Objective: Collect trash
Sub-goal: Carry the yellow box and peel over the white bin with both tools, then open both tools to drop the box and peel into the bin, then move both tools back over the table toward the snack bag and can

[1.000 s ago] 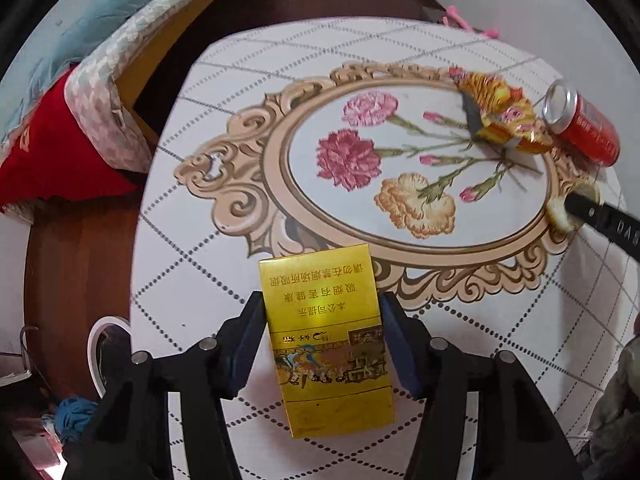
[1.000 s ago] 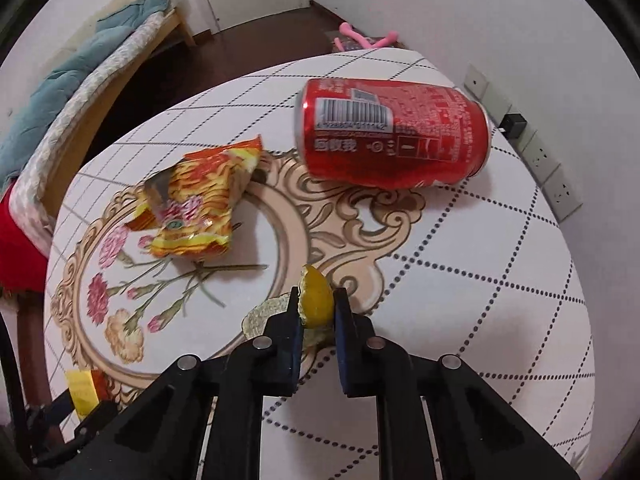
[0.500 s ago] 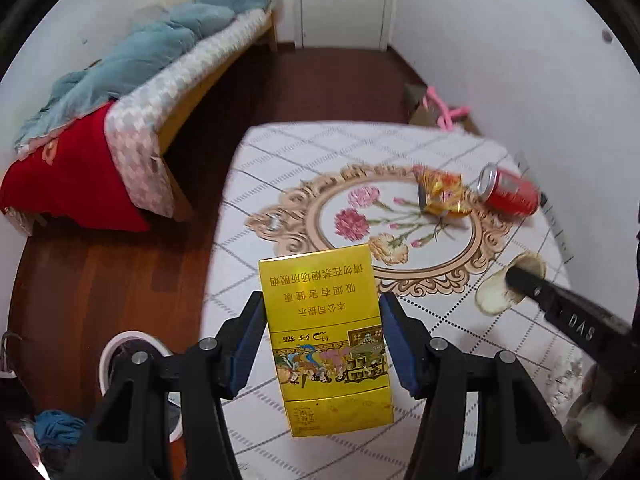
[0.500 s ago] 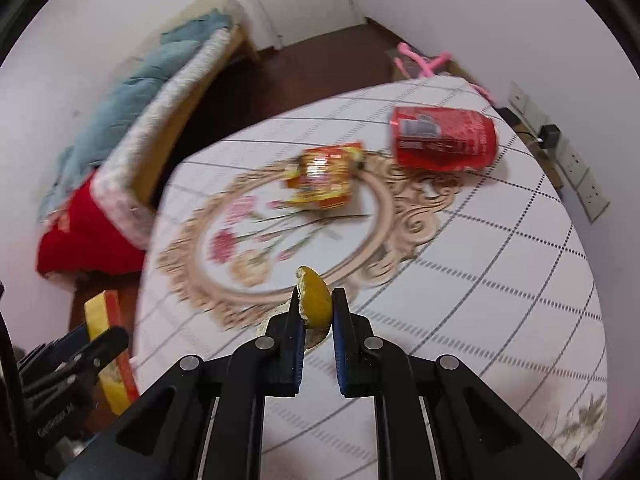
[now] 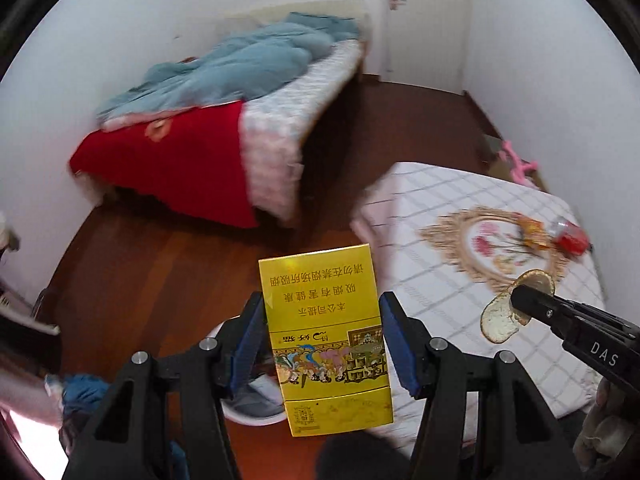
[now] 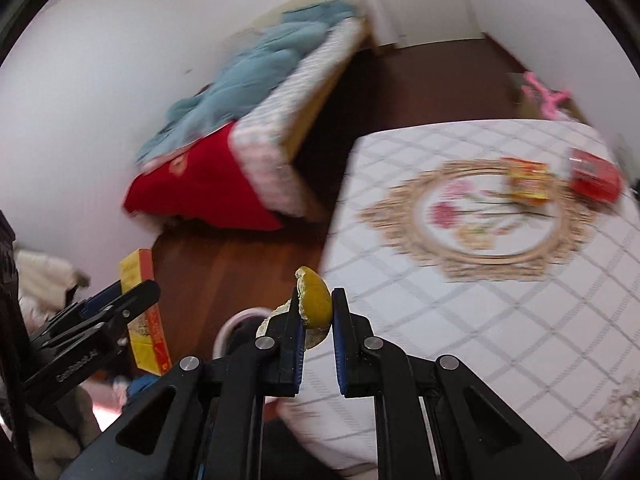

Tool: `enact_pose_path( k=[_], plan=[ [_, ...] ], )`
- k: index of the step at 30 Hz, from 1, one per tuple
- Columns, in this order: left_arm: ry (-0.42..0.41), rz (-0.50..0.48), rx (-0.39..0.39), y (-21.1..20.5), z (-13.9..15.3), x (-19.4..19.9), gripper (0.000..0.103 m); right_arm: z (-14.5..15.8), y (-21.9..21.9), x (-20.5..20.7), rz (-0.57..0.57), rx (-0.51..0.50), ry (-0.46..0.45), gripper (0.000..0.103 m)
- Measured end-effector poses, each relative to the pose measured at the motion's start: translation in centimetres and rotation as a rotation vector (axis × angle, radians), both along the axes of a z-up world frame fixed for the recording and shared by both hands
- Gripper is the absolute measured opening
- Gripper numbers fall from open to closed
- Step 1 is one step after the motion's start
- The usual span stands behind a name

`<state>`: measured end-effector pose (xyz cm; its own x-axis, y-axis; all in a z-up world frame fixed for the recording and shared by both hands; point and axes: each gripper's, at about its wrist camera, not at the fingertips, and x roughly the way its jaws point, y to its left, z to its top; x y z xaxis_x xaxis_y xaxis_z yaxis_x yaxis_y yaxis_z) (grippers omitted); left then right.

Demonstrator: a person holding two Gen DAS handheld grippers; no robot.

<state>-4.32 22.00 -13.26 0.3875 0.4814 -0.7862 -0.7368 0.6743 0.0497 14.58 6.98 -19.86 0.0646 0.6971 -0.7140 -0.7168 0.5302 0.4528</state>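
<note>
My left gripper point(image 5: 322, 344) is shut on a yellow cigarette box point(image 5: 324, 332), held in the air above the wooden floor left of the table. Below it, partly hidden, is a white bin point(image 5: 244, 412). My right gripper point(image 6: 316, 316) is shut on a piece of yellow fruit peel point(image 6: 316, 300), off the table's left edge; the peel also shows in the left wrist view point(image 5: 516, 308). The white bin's rim point(image 6: 230, 322) lies just beyond my fingers. A red can point(image 6: 592, 176) and a yellow-red snack wrapper point(image 6: 526, 180) lie on the far right of the table.
The table point(image 6: 500, 312) has a white checked cloth with a floral medallion. A bed point(image 5: 224, 120) with blue and red covers stands along the far wall. Dark wooden floor point(image 5: 160, 264) lies between the bed and the table. Clutter sits on the floor at lower left point(image 5: 80, 396).
Both grippers have lifted off the table with their loads and swung left, away from it. The table has receded to the right and the bed, floor and white bin have come into view.
</note>
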Motion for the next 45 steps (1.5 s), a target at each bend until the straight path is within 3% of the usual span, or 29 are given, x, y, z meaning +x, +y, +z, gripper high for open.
enact_pose_path(
  k=[6,17,26,34,36,37,38,39,41,45],
  plan=[
    [0.043,0.125,-0.033,4.6,-3.3,-6.0,0.054,-2.6,9.2,-7.1,0.172,-0.070,0.010,0.013],
    [0.092,0.244,-0.263,11.8,-14.3,-10.4,0.054,-14.8,22.4,-13.2,0.367,-0.354,0.077,0.013],
    [0.118,0.262,-0.400,15.8,-22.0,-9.3,0.054,-22.6,27.0,-12.9,0.388,-0.500,0.103,0.013],
    [0.074,0.307,-0.465,16.3,-22.5,-9.9,0.058,-26.3,28.0,-12.3,0.430,-0.518,0.163,0.017],
    [0.075,0.325,-0.456,16.4,-22.4,-10.2,0.074,-26.5,28.2,-12.6,0.449,-0.517,0.161,0.025],
    [0.086,0.338,-0.444,16.3,-22.2,-10.5,0.088,-26.4,28.2,-12.6,0.455,-0.510,0.156,0.038],
    [0.092,0.352,-0.433,16.3,-21.9,-10.9,0.093,-26.1,28.1,-12.7,0.459,-0.506,0.140,0.046],
    [0.095,0.362,-0.424,16.3,-21.7,-11.2,0.093,-25.8,28.1,-12.7,0.460,-0.505,0.126,0.061],
    [0.111,0.383,-0.405,16.2,-21.4,-11.9,0.096,-25.1,27.8,-12.8,0.465,-0.498,0.102,0.081],
    [0.118,0.399,-0.371,15.9,-20.5,-13.1,0.099,-23.4,27.2,-13.0,0.465,-0.501,0.035,0.099]
  ],
)
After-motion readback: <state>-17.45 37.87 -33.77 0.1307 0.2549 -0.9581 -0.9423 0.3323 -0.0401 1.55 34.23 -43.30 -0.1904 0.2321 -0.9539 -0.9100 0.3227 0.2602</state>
